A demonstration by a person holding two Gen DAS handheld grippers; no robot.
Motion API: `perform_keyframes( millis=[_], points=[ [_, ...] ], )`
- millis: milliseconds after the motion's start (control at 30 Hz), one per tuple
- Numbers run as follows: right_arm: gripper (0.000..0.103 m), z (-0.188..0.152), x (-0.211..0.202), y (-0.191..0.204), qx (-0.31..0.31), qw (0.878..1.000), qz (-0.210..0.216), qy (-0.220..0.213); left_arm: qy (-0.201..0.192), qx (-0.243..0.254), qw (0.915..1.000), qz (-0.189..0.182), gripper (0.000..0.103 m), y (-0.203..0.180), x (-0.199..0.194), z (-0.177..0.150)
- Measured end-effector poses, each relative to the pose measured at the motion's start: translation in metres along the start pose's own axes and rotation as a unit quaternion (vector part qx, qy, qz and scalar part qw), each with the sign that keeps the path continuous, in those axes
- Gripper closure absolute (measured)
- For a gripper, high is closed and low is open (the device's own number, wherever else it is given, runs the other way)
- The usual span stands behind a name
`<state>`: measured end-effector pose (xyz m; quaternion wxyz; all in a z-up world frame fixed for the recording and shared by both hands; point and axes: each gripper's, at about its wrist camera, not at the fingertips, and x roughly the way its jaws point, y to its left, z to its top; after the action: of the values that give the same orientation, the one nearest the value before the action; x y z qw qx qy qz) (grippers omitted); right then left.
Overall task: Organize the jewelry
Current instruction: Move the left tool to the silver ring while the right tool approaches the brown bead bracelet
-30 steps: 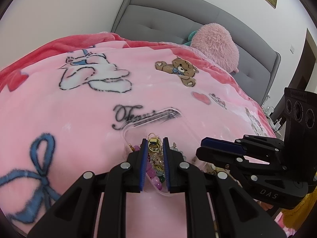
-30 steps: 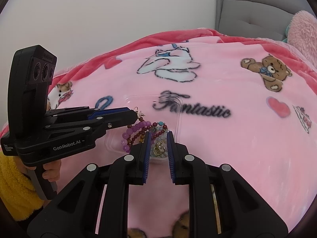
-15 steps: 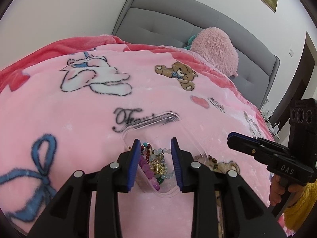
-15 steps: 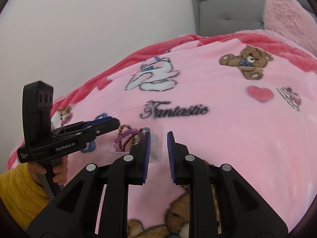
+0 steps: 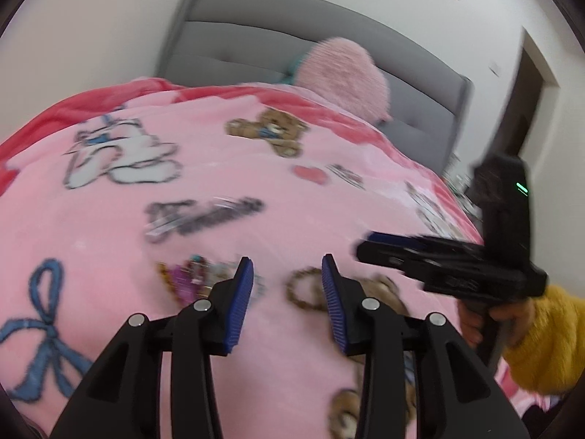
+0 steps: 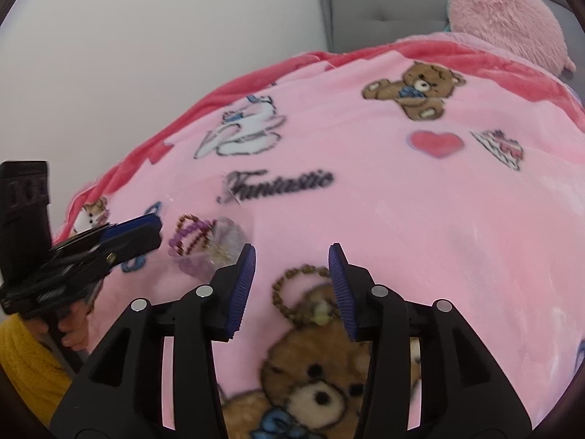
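A clear plastic tray (image 6: 226,245) holding several bead bracelets and gold pieces lies on the pink blanket; it also shows blurred in the left wrist view (image 5: 197,274). A brown bead bracelet (image 6: 292,292) lies loose on the blanket, also in the left wrist view (image 5: 305,289). My left gripper (image 5: 287,285) is open and empty, between the tray and the brown bracelet. My right gripper (image 6: 290,278) is open and empty, just in front of the brown bracelet. Each gripper shows side-on in the other's view, the left one (image 6: 109,241) and the right one (image 5: 420,252).
The pink printed blanket (image 6: 402,201) covers the whole bed. A fluffy pink cushion (image 5: 343,77) leans on the grey headboard (image 5: 237,44) at the far end. White wall lies to the left, a dark doorway (image 5: 526,109) to the right.
Both grippers have opened wide and pulled back from the tray. The bracelets they held over it now lie in the tray. The views shifted toward the brown bracelet.
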<state>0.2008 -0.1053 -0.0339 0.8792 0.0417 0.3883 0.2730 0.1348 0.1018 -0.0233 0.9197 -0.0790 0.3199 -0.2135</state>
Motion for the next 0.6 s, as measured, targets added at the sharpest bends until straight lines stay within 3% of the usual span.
perform_keyframes(
  millis=[267, 600],
  points=[
    [0.062, -0.002, 0.017, -0.03, 0.035, 0.998, -0.021, 0.052, 0.065, 0.071, 0.9931, -0.068, 0.064, -0.063, 0.025, -0.031],
    [0.062, -0.004, 0.041, -0.019, -0.026, 0.994, -0.028, 0.104, 0.137, 0.125, 0.9757, -0.116, 0.064, -0.109, 0.055, -0.071]
  ],
)
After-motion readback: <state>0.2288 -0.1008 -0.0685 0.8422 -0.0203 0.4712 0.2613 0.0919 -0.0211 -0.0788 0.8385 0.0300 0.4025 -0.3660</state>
